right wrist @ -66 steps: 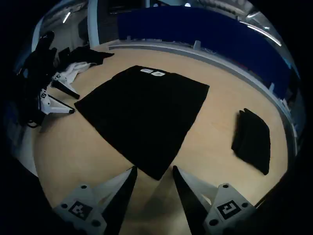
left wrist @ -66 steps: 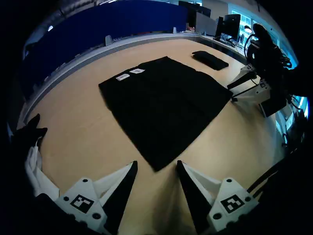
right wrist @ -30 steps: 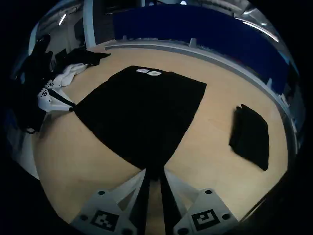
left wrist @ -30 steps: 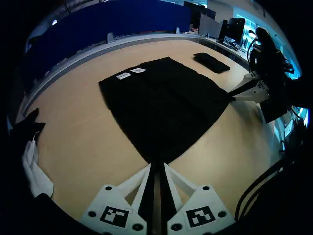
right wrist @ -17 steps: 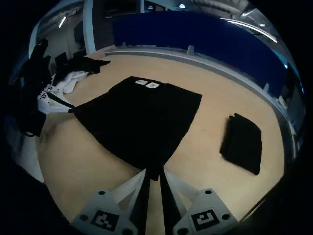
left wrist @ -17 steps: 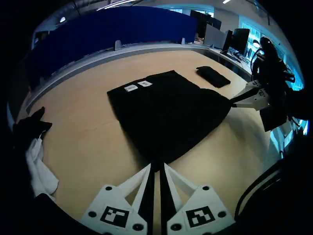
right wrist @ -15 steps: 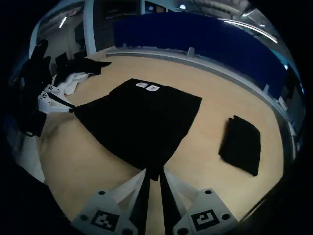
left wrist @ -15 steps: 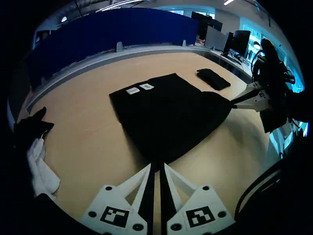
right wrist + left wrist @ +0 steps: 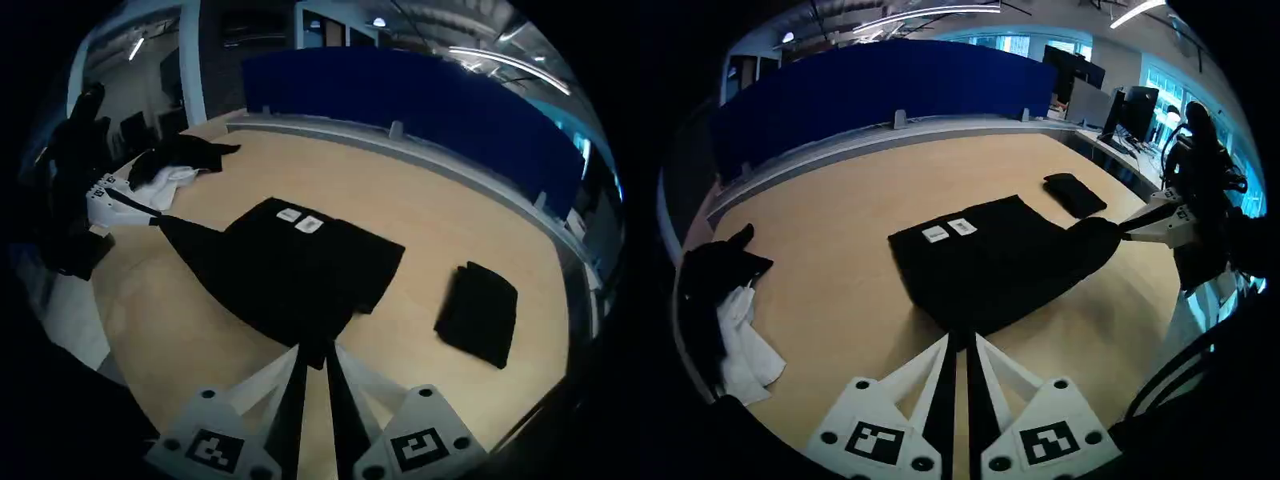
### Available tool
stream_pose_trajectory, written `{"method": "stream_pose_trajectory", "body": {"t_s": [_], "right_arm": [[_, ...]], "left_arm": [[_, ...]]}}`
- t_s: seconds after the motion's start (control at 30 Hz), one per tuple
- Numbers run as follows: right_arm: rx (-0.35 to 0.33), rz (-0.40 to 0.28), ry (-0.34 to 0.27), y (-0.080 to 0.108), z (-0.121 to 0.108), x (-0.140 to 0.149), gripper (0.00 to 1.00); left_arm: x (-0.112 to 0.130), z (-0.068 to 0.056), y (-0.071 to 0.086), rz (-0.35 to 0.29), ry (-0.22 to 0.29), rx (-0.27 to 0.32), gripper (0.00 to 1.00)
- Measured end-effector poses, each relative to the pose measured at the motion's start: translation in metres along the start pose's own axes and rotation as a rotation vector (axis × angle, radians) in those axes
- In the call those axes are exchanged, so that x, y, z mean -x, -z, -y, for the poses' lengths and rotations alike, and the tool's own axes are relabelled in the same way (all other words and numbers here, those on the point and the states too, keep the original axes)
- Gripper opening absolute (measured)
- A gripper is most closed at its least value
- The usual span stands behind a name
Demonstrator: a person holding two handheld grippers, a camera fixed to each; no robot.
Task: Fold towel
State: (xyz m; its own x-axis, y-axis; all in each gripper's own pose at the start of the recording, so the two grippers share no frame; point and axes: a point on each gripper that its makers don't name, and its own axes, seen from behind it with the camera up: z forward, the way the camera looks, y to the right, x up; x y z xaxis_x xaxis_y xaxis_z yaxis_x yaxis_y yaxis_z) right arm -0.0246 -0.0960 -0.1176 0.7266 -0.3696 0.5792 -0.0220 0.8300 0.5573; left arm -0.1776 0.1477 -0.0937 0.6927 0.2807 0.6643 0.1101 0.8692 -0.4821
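Observation:
A black towel (image 9: 992,260) with two white labels (image 9: 948,230) lies on the wooden table (image 9: 840,240), its near edge lifted. My left gripper (image 9: 959,338) is shut on one near corner. Farther right, my right gripper (image 9: 1126,232) holds the other corner, which is raised off the table. In the right gripper view the towel (image 9: 296,272) hangs from my right gripper (image 9: 317,349), shut on its corner. At the left, the left gripper (image 9: 154,220) pinches the far corner, and the edge sags between the two.
A folded black towel (image 9: 1074,194) (image 9: 478,314) lies apart on the table. A white cloth (image 9: 744,352) (image 9: 172,182) and a black cloth (image 9: 716,268) (image 9: 182,150) are piled near the table's edge. A blue partition (image 9: 880,80) runs along the far side.
Both grippers were open at the near corners 2.2 s ago, then shut on them. Since then both have risen, lifting the near edge off the table.

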Motion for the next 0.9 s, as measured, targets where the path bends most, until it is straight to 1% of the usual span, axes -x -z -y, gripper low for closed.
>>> {"method": "stream_pose_trajectory", "body": {"t_s": [0.2,0.3,0.5,0.7,0.9], "right_arm": [[-0.008,0.000,0.000,0.017,0.005,-0.008,0.17],[-0.014,0.009,-0.002,0.020,0.007,-0.007,0.17],[-0.020,0.025,-0.007,0.017,0.008,-0.004,0.17],[-0.018,0.034,-0.005,0.013,0.002,-0.008,0.17],[-0.014,0.035,-0.024,0.002,-0.009,-0.020,0.17]], "left_arm": [[-0.012,-0.006,0.017,-0.020,0.031,-0.002,0.08],[-0.012,-0.008,0.020,-0.022,0.039,0.000,0.08],[-0.011,-0.008,0.015,-0.019,0.038,-0.002,0.08],[-0.019,-0.007,0.010,-0.027,0.049,0.003,0.08],[-0.029,0.001,0.002,-0.028,0.044,-0.002,0.08]]}}
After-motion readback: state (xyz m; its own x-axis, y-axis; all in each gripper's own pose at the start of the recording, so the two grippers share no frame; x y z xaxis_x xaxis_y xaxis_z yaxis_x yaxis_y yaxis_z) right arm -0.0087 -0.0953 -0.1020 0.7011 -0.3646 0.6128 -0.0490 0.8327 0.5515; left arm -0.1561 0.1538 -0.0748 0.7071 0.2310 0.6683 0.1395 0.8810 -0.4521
